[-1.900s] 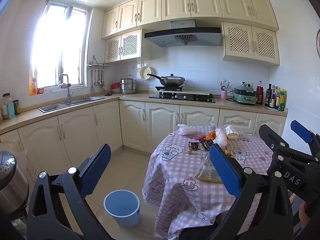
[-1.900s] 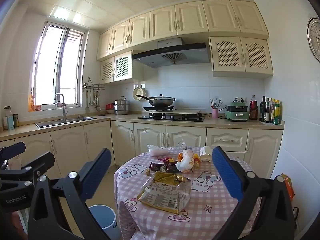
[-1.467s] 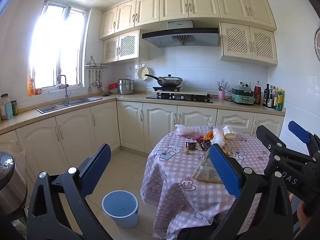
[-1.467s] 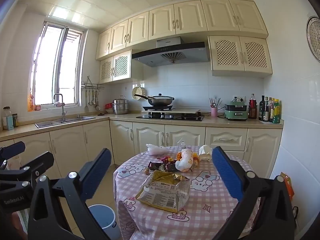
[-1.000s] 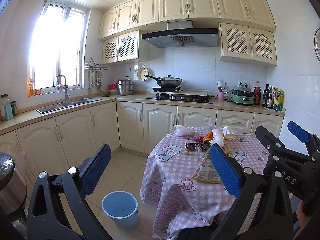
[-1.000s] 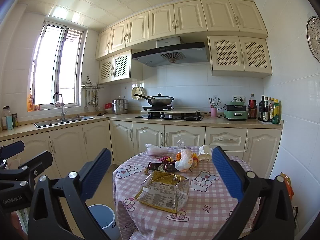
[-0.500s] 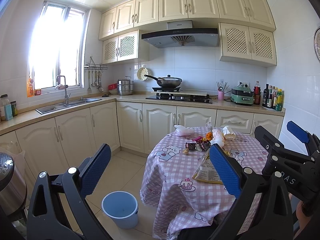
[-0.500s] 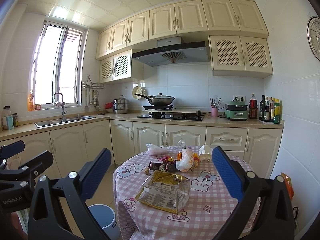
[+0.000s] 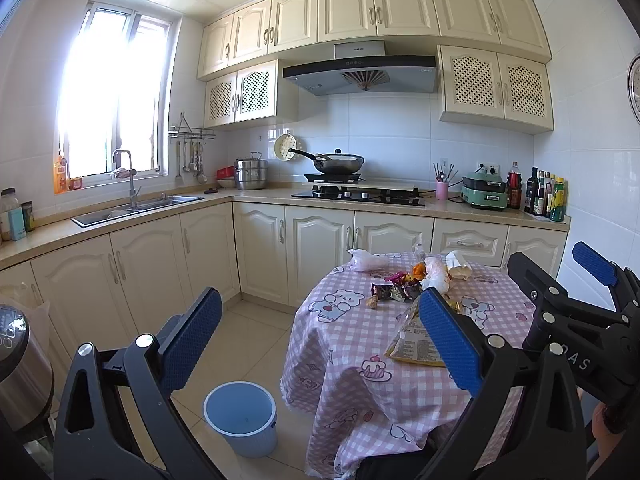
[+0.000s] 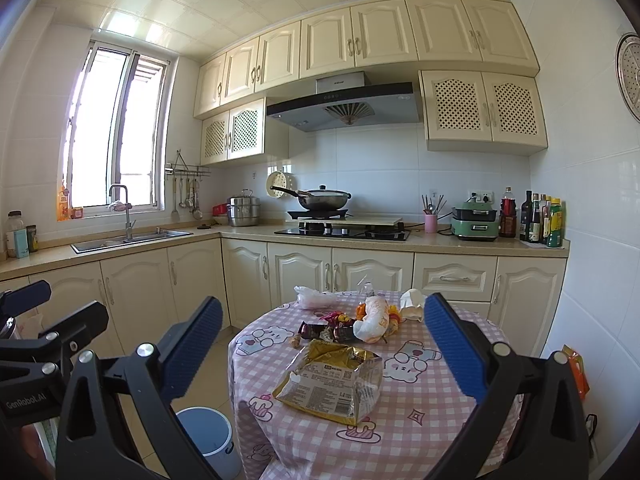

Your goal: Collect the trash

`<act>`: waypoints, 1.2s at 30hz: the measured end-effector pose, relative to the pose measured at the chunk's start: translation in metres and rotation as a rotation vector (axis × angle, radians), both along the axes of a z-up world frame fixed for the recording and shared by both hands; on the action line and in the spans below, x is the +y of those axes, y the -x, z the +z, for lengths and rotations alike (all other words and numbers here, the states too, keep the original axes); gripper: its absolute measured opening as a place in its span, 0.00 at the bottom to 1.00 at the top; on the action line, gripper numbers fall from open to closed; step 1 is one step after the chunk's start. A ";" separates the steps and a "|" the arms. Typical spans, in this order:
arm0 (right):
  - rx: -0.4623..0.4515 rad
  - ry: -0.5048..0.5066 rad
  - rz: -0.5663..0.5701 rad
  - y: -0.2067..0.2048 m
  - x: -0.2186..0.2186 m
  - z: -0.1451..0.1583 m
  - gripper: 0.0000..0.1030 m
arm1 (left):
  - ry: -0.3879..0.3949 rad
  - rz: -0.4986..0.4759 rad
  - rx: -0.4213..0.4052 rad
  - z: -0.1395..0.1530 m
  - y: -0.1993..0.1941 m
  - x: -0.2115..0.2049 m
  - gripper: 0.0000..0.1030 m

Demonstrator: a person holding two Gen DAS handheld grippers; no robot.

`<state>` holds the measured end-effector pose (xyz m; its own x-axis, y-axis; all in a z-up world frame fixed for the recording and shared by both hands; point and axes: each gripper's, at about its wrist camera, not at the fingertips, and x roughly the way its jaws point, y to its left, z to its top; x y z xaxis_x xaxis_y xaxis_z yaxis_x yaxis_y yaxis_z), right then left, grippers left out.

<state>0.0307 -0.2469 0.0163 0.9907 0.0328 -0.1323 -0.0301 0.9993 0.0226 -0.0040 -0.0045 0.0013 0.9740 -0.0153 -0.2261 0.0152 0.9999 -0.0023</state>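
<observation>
Trash lies on a round table with a pink checked cloth (image 10: 404, 432): a gold snack bag (image 10: 332, 386) nearest me, dark candy wrappers (image 10: 320, 330), a crumpled white-and-orange bag (image 10: 374, 320), a white plastic bag (image 10: 314, 298) and a paper cup (image 10: 412, 304) behind. A blue bin (image 9: 242, 416) stands on the floor left of the table, also low in the right wrist view (image 10: 208, 436). My left gripper (image 9: 320, 348) hangs open over the floor and table edge. My right gripper (image 10: 324, 352) is open in front of the table, holding nothing.
Cream cabinets and a counter run along the back and left walls, with a sink (image 9: 132, 210), a stove with a wok (image 9: 340, 162) and bottles (image 9: 546, 196). A steel appliance (image 9: 20, 364) stands at the near left. Tiled floor lies between cabinets and table.
Both views drifted very slightly at first and then held steady. Both grippers stayed open and no trash moved.
</observation>
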 end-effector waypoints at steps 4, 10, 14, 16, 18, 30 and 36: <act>0.001 0.000 0.000 0.000 0.000 0.000 0.96 | -0.001 0.001 0.000 0.000 0.000 0.000 0.93; 0.001 0.001 0.000 0.000 0.000 0.000 0.96 | -0.002 0.001 0.000 -0.001 0.000 0.000 0.93; 0.002 0.001 0.000 -0.001 0.001 -0.001 0.96 | -0.001 0.001 0.001 -0.001 0.000 0.001 0.93; 0.002 0.000 0.001 -0.001 0.001 -0.001 0.96 | 0.000 0.000 0.001 -0.001 0.000 0.001 0.93; 0.001 0.001 0.001 -0.001 0.001 -0.002 0.96 | -0.001 0.002 0.001 -0.001 0.000 0.001 0.93; 0.005 0.004 0.003 -0.003 0.004 -0.009 0.96 | 0.000 0.001 0.005 -0.005 -0.002 0.002 0.93; 0.005 0.004 0.006 -0.004 0.005 -0.012 0.96 | 0.001 0.001 0.004 -0.005 -0.002 0.002 0.93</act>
